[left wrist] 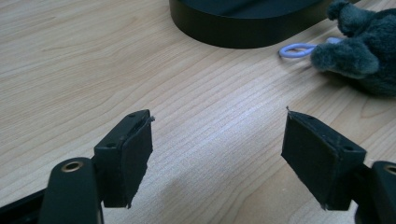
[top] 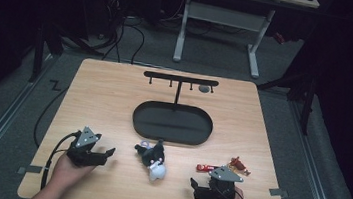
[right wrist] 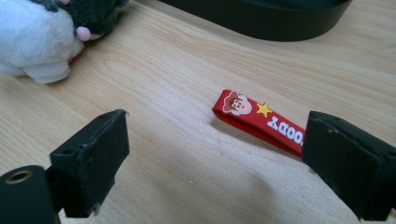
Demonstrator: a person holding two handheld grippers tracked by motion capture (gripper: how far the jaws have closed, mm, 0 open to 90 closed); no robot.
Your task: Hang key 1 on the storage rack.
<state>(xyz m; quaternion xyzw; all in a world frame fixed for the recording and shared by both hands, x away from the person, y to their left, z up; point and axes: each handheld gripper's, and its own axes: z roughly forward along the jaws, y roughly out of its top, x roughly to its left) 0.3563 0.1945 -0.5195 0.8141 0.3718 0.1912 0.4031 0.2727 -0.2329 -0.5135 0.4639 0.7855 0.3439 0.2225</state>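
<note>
Your left gripper (top: 108, 152) and right gripper (top: 195, 186) both rest low on the surface (top: 104, 96) with jaws spread, holding nothing. Between them lies the plush toy (top: 152, 159), with the red strap (right wrist: 259, 120) just beside your right gripper. Beyond sits the black tray (top: 172, 123).

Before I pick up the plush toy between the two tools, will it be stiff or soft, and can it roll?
The plush toy looks furry and stuffed, so it probably squashes and sags. Likely light. Its lumpy shape should not roll; the ring may dangle.
</note>
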